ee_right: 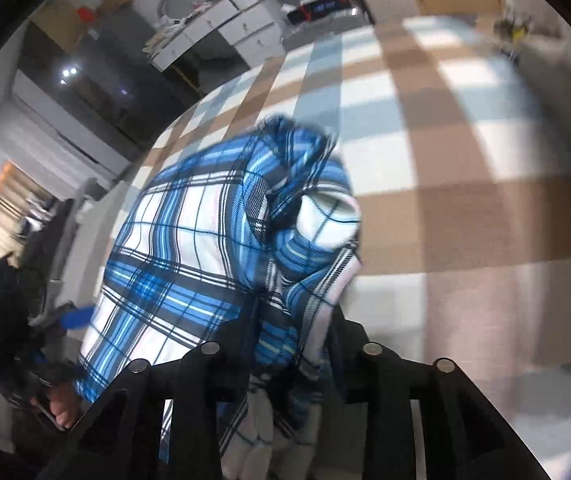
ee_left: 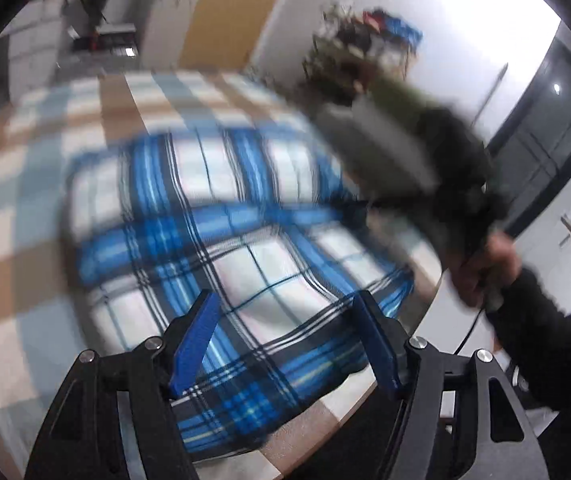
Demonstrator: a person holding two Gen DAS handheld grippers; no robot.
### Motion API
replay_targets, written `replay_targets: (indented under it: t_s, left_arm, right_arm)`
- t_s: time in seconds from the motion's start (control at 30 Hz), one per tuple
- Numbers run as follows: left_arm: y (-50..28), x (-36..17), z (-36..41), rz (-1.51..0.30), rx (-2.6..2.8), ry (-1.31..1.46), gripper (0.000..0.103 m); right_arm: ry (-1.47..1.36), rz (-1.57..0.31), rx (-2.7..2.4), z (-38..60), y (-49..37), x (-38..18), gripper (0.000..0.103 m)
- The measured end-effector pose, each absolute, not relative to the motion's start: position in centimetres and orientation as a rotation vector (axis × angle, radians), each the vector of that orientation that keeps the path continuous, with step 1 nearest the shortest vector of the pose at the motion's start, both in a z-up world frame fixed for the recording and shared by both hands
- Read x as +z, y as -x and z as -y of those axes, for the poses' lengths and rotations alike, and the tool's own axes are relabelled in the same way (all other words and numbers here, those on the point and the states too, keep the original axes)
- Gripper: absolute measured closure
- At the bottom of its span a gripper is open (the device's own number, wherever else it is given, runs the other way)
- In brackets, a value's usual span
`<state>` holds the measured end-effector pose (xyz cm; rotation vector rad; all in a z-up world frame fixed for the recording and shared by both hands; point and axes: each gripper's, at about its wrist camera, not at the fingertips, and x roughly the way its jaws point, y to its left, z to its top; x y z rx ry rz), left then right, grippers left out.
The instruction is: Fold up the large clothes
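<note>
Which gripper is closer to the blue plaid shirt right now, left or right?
Right. The right gripper has a bunched fold of the blue plaid shirt between its fingers. The left gripper is open just above the shirt's near edge.

Your right gripper (ee_right: 289,344) points down at the blue plaid garment (ee_right: 189,248), a bunched fold of it rising between its black fingers (ee_right: 201,392). The garment lies on a brown, white and blue checked cloth (ee_right: 465,200). At the near left, your other hand (ee_right: 59,404) holds the left gripper (ee_right: 73,318) by the garment's edge.
</note>
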<state>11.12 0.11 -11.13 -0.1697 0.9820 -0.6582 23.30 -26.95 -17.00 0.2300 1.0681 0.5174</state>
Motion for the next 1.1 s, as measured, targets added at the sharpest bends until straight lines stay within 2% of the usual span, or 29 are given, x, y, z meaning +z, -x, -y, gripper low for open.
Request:
replay_targets:
  t_s: [0.07, 0.13, 0.27, 0.33, 0.47, 0.5, 0.7, 0.83, 0.87, 0.93, 1.0, 1.03, 1.1]
  left_arm:
    - [-11.2, -12.9, 0.4, -1.032, -0.631, 0.175, 0.04]
    - [-10.8, -13.2, 0.7, -1.005, -0.64, 0.16, 0.04]
    - [-10.7, -13.1, 0.5, -0.989, -0.636, 0.19, 0.04]
    - [-10.0, -12.9, 0.6, -0.979, -0.63, 0.169, 0.04]
    - [-9.5, -11.5, 0.4, -0.957, -0.636, 0.138, 0.04]
    - [-9.3, -10.8, 0.2, -0.949, -0.637, 0.149, 0.04]
    - [-10.3, -7.5, -1.5, -0.854, -0.631, 0.194, 0.039]
    - [-13.3, -12.4, -0.5, -0.987, -0.645, 0.226, 0.039]
    - [-13.6, -14.0, -0.4, -1.019, -0.625, 0.239, 0.04]
    - [-13.3, -14.7, -0.5, -1.0, -0.617, 0.254, 0.04]
    - [-13.1, -14.7, -0.8, -0.995, -0.603, 0.294, 0.04]
    - [-12.9, -14.5, -0.8, -0.986, -0.593, 0.301, 0.04]
    - [-12.5, -13.9, -0.7, -0.994, -0.578, 0.289, 0.04]
  right_arm:
    - [-0.151, -0.978, 0.463, 26.6, -22.0, -14.7, 0.071]
    - [-0.096, -0.861, 0.465, 27.0, -20.7, -11.6, 0.071]
    - [-0.007, -0.776, 0.517, 22.4, -22.4, -8.9, 0.069]
    - [0.039, -0.814, 0.509, 19.9, -24.5, -10.4, 0.068]
    - [0.149, -1.018, 0.41, 17.3, -28.6, -18.4, 0.07]
    - [0.135, -0.957, 0.419, 17.7, -28.4, -18.6, 0.07]
    - [0.125, -0.927, 0.374, 18.9, -25.0, -15.5, 0.068]
    - [0.063, -0.825, 0.426, 20.4, -19.1, -12.4, 0.061]
    - [0.035, -0.825, 0.432, 20.9, -17.3, -12.7, 0.056]
    - [0.044, -0.891, 0.427, 20.7, -15.7, -14.7, 0.055]
    - [0.075, -1.002, 0.369, 20.4, -15.1, -19.0, 0.053]
    - [0.084, -0.922, 0.369, 20.4, -14.1, -19.8, 0.055]
    - [0.157, -0.887, 0.342, 19.1, -13.3, -21.0, 0.054]
